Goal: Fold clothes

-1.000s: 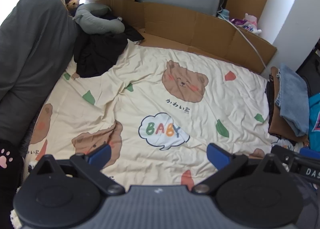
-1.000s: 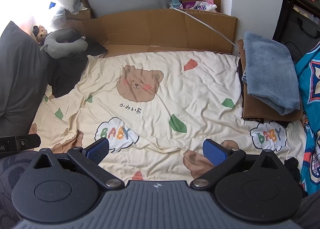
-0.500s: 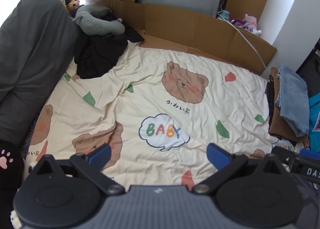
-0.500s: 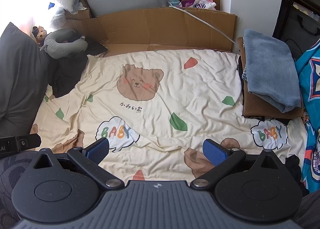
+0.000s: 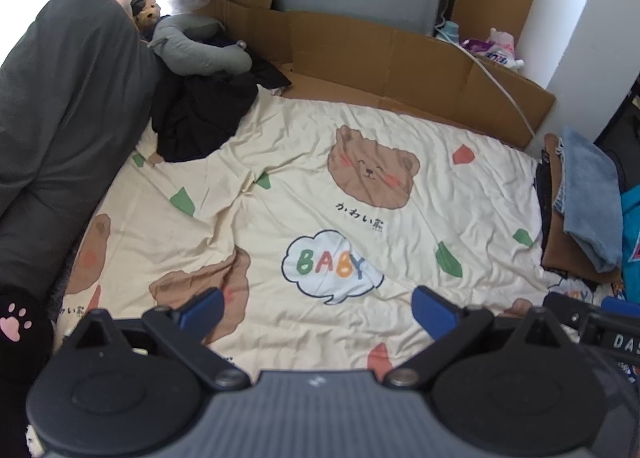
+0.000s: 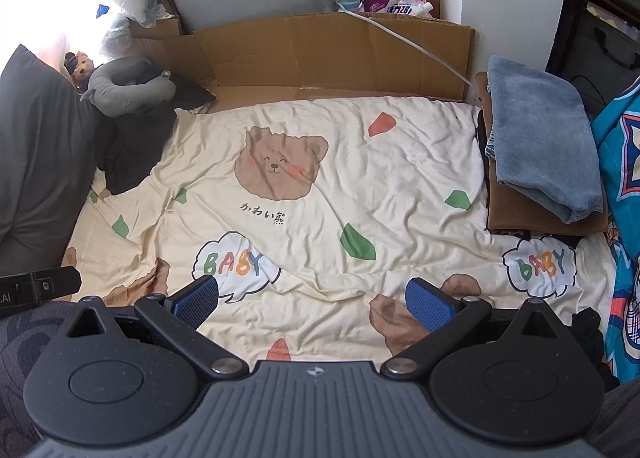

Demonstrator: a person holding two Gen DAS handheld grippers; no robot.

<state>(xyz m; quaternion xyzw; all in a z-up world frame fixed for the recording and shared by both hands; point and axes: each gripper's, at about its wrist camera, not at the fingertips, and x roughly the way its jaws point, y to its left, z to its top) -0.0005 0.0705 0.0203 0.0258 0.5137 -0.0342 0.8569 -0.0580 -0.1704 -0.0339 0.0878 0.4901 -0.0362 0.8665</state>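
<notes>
A crumpled black garment (image 5: 200, 114) (image 6: 132, 150) lies at the far left of the bed, against a grey pillow. At the right edge sits a folded stack, blue cloth (image 5: 588, 194) (image 6: 540, 138) on top of brown cloth (image 6: 536, 214). My left gripper (image 5: 318, 310) hovers open above the near part of the cream bear-print sheet (image 5: 360, 138), nothing between its blue pads. My right gripper (image 6: 312, 300) is also open over the sheet (image 6: 400, 162), empty. Part of the other gripper shows at each view's edge.
A large grey pillow (image 5: 60, 106) lines the left side, with a grey neck pillow (image 5: 196, 46) and a small plush beyond the black garment. Cardboard panels (image 5: 400, 62) wall the far edge. A bright blue printed fabric (image 6: 624, 186) lies at the far right.
Both views have shifted very slightly; the scene sits a little lower in the frames. Nothing on the bed has moved and both grippers stay open.
</notes>
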